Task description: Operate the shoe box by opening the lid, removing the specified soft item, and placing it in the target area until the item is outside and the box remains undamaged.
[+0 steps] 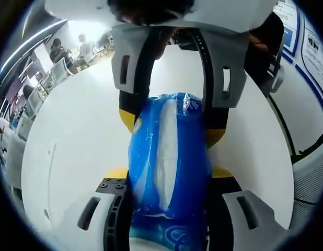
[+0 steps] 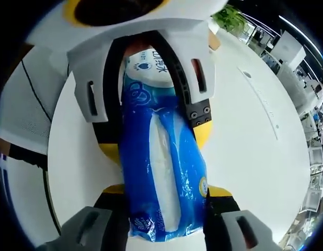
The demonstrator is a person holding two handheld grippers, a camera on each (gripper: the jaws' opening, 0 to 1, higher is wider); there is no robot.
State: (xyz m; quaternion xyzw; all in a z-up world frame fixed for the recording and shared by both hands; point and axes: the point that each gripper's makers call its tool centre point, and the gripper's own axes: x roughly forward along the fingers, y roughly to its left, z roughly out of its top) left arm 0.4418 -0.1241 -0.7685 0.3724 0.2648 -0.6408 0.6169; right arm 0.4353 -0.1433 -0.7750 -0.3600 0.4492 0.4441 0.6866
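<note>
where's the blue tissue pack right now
The blue tissue pack is held above the white table, clamped at both ends: the left gripper grips one end and the right gripper the other, at the centre of both views.

probably an open office: people (image 1: 72, 49) seated at desks, white table (image 1: 72, 157), potted plant (image 2: 230, 18).

Tissue pack (image 1: 169, 157) wrapped in glossy, crinkled blue plastic film; table (image 1: 78, 151) smooth matt white; tongs (image 2: 166, 191) matt plastic.

Blue tissue pack (image 2: 164, 167) (white centre stripe) over a white table (image 2: 250, 151).
</note>
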